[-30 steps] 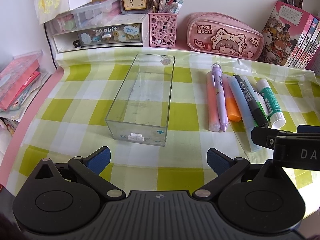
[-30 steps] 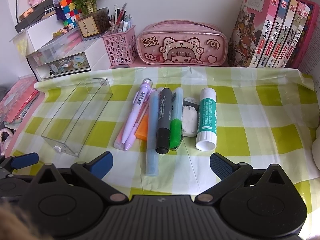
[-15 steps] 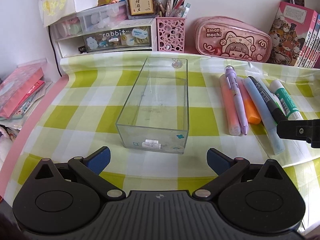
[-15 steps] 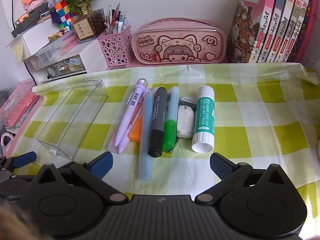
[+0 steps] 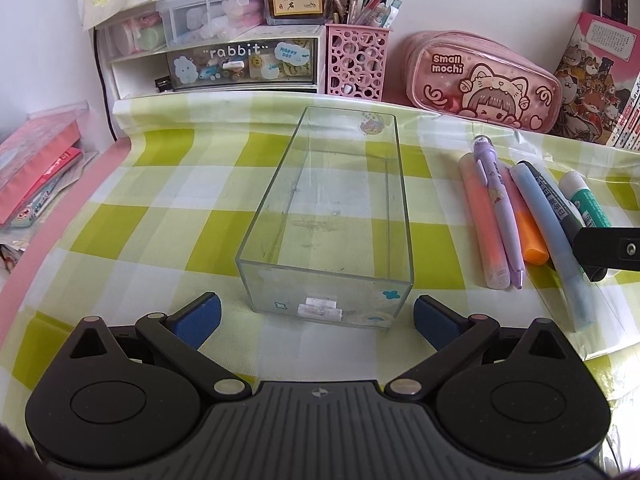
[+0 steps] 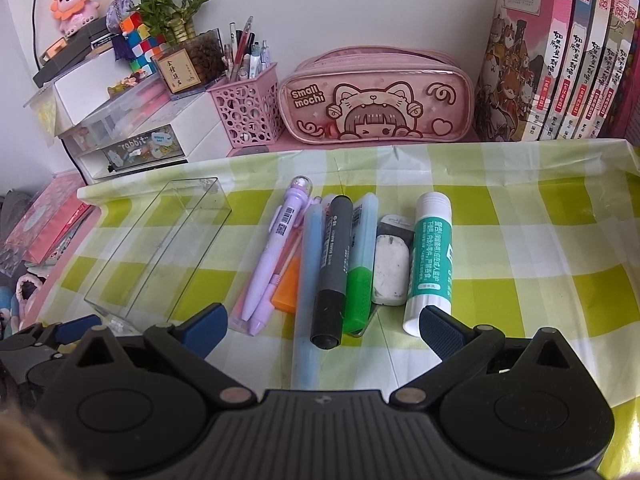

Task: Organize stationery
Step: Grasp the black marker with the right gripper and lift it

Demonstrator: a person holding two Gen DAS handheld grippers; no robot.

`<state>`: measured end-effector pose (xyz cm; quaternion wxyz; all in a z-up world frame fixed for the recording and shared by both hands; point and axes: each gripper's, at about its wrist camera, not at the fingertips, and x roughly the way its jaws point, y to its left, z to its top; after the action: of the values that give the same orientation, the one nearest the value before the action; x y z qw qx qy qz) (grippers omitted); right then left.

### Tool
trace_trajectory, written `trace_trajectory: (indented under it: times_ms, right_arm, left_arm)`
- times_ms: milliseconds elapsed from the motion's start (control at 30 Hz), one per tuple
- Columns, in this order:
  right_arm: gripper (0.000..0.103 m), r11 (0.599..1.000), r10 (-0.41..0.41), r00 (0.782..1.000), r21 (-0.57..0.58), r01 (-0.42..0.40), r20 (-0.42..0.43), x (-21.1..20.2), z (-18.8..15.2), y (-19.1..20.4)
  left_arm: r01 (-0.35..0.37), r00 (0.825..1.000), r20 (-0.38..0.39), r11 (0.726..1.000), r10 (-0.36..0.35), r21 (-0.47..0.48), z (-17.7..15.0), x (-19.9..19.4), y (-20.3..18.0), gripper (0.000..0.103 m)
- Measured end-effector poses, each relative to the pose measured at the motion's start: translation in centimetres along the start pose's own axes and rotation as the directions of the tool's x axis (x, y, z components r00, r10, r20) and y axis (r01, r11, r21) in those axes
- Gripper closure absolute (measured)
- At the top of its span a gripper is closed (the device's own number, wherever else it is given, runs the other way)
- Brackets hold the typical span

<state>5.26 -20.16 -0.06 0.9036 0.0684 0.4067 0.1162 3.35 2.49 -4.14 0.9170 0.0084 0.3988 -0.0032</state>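
Hovering spread wide, left gripper (image 5: 316, 316) before clear box (image 5: 332, 216), right gripper (image 6: 324, 330) likewise agape over seemingly untouched pens (image 6: 320, 264)

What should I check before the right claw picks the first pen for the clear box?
1. Right claw open: ok, jaws spread wide with nothing between them.
2. Left claw open and out of the way: ok, it hovers at the near end of the clear box, not gripping it.
3. Box ready to receive: ok, upright, open top, nothing inside.
4. Target singled out: not ok, the black marker, blue pen and green highlighter lie pressed side by side, so the jaws could catch two.
5. Glue stick clear of the right finger: cannot tell, the pad overlaps its near end in view.
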Motion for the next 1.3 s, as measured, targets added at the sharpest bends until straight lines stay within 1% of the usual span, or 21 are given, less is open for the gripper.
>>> trace_trajectory:
  times_ms: [100,167,200,300,333,367,433,500,567,667,733,800,833,867,900,933,1000,1067,1100,1300]
  right_arm:
    - [0.016,1.0,0.009,1.0,0.008,-0.009,0.005,0.3,0.2,-0.1]
    - [0.02,1.0,0.017,1.0,0.013,-0.017,0.01,0.4,0.4,-0.1]
    - [0.024,1.0,0.021,1.0,0.015,-0.022,0.01,0.5,0.5,-0.1]
    - [0.028,0.999,0.034,0.999,0.021,-0.034,0.013,0.8,0.7,-0.2]
    - [0.032,0.999,0.037,0.999,0.021,-0.037,0.014,0.9,0.7,-0.2]
    - [0.034,0.999,0.041,0.999,0.023,-0.041,0.015,1.0,0.8,-0.3]
    - [0.044,0.998,0.048,0.999,0.032,-0.048,0.015,1.2,0.9,-0.4]
    - [0.051,0.997,0.054,0.998,0.049,-0.054,0.014,1.6,0.9,-0.7]
    - [0.051,0.997,0.052,0.999,0.063,-0.053,0.015,1.9,1.0,-0.9]
    - [0.059,0.994,0.057,0.998,0.091,-0.059,0.017,2.2,0.9,-1.5]
    - [0.062,0.993,0.058,0.998,0.101,-0.06,0.022,2.2,1.0,-1.8]
    - [0.062,0.993,0.057,0.998,0.102,-0.059,0.022,2.4,1.2,-1.8]
    - [0.062,0.994,0.053,0.998,0.098,-0.055,0.022,2.4,1.3,-1.7]
    - [0.062,0.994,0.049,0.999,0.095,-0.051,0.021,2.5,1.3,-1.6]
    - [0.064,0.995,0.041,0.999,0.089,-0.043,0.022,2.5,1.3,-1.5]
    - [0.069,0.996,0.032,0.999,0.086,-0.034,0.025,2.5,1.3,-1.4]
    - [0.07,0.995,0.034,0.999,0.096,-0.037,0.031,2.5,1.2,-1.6]
    - [0.076,0.994,0.033,0.998,0.106,-0.038,0.047,2.3,1.3,-1.7]
    - [0.083,0.993,0.029,0.998,0.11,-0.034,0.049,2.2,1.4,-1.8]
    - [0.083,0.992,0.05,0.996,0.114,-0.058,0.069,2.0,1.5,-1.3]
  left_arm:
    - [-0.001,1.0,0.01,1.0,0.001,-0.001,0.1,0.2,0.1,0.005]
    - [0.001,1.0,0.017,1.0,-0.001,0.0,0.2,0.4,0.1,0.005]
    - [0.001,1.0,0.02,1.0,-0.001,0.0,0.3,0.4,0.1,0.005]
    - [0.006,1.0,0.03,1.0,-0.006,0.0,0.3,0.6,0.2,0.005]
    - [0.007,0.999,0.034,1.0,-0.007,0.002,0.3,0.7,0.2,0.005]
    - [0.008,0.999,0.04,1.0,-0.009,0.003,0.3,0.7,0.1,0.005]
    - [0.012,0.999,0.051,1.0,-0.012,0.006,0.2,0.8,0.1,0.005]
    - [0.015,0.997,0.073,1.0,-0.015,0.008,0.0,0.8,0.1,0.005]
    - [0.018,0.995,0.093,1.0,-0.019,0.01,-0.2,0.8,0.1,0.005]
    - [0.03,0.992,0.12,0.999,-0.031,0.012,-0.5,0.7,0.1,0.007]
    - [0.055,0.989,0.137,0.998,-0.057,0.019,-0.6,0.5,-0.1,0.012]
    - [0.06,0.986,0.152,0.997,-0.065,0.04,-0.7,0.4,-0.4,0.02]
    - [0.061,0.985,0.159,0.997,-0.069,0.056,-0.8,0.3,-0.7,0.022]
    - [0.069,0.983,0.167,0.995,-0.08,0.069,-0.9,0.3,-0.9,0.027]
    - [0.078,0.981,0.172,0.994,-0.091,0.078,-1.0,0.2,-1.1,0.029]
    - [0.083,0.98,0.175,0.993,-0.097,0.086,-1.1,0.2,-1.3,0.029]
    - [0.096,0.978,0.177,0.99,-0.113,0.102,-1.1,0.2,-1.5,0.029]
    - [0.107,0.976,0.18,0.988,-0.126,0.112,-1.2,0.2,-1.7,0.029]
    - [0.109,0.975,0.18,0.987,-0.128,0.115,-1.2,0.2,-1.8,0.029]
    - [0.117,0.974,0.182,0.987,-0.137,0.113,-1.4,0.2,-1.7,0.029]
